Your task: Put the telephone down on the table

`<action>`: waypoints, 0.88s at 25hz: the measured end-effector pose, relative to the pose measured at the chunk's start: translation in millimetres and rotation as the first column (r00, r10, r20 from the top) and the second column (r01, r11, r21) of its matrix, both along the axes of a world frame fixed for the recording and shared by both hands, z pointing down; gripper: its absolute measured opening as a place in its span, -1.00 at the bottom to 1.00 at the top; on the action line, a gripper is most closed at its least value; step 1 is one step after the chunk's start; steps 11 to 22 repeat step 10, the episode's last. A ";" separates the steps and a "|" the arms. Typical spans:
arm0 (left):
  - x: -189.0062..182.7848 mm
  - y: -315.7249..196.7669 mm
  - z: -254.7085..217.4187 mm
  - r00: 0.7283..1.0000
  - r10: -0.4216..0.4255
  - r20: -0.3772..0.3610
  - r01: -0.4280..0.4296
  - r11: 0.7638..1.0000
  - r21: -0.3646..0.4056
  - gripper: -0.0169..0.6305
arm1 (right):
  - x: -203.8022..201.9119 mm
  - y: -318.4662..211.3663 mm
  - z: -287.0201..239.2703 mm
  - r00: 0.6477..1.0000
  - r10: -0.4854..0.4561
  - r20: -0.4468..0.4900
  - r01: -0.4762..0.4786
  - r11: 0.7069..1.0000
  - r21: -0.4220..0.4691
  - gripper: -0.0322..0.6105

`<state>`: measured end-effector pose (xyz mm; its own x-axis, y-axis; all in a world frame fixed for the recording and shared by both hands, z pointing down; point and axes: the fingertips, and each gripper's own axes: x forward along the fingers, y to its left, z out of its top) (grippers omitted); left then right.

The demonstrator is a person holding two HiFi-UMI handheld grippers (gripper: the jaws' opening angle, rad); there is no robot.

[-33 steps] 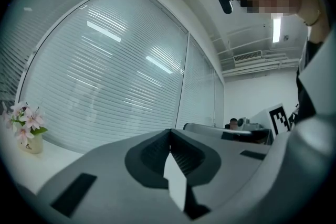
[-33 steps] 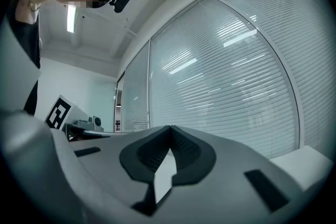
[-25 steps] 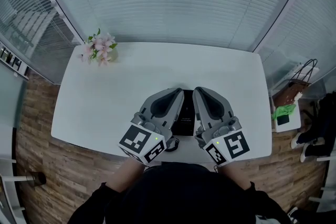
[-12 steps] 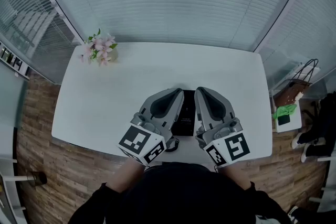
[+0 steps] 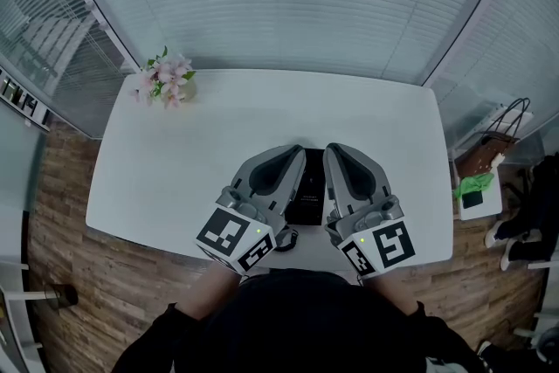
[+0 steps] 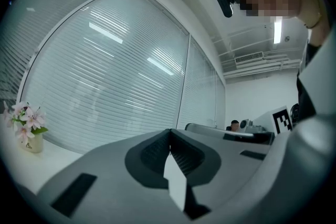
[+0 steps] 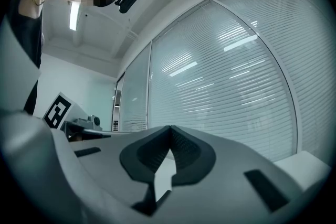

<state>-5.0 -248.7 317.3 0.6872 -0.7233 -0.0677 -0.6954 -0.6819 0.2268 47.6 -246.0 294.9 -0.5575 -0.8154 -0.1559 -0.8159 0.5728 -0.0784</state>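
Observation:
A flat black telephone (image 5: 307, 188) lies on the white table (image 5: 218, 118) near its front edge, partly covered on both sides by my grippers. My left gripper (image 5: 295, 151) hovers over the phone's left side, jaws shut with nothing between them; in the left gripper view its tips (image 6: 169, 131) meet, pointing level toward the blinds. Over the phone's right side is my right gripper (image 5: 332, 150), also shut and empty, its tips (image 7: 169, 127) closed together. Neither gripper holds the phone.
A small pot of pink flowers (image 5: 166, 81) stands at the table's far left corner and also shows as the flower pot (image 6: 27, 131). A brown paper bag (image 5: 493, 148) and a small white stand (image 5: 476, 192) sit on the floor to the right.

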 end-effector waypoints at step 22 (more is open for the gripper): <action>-2.4 1.2 -2.3 1.000 -0.006 0.003 0.006 1.000 0.001 -0.91 | -3.2 1.6 -6.6 1.000 -0.002 0.016 0.002 1.000 0.021 -0.89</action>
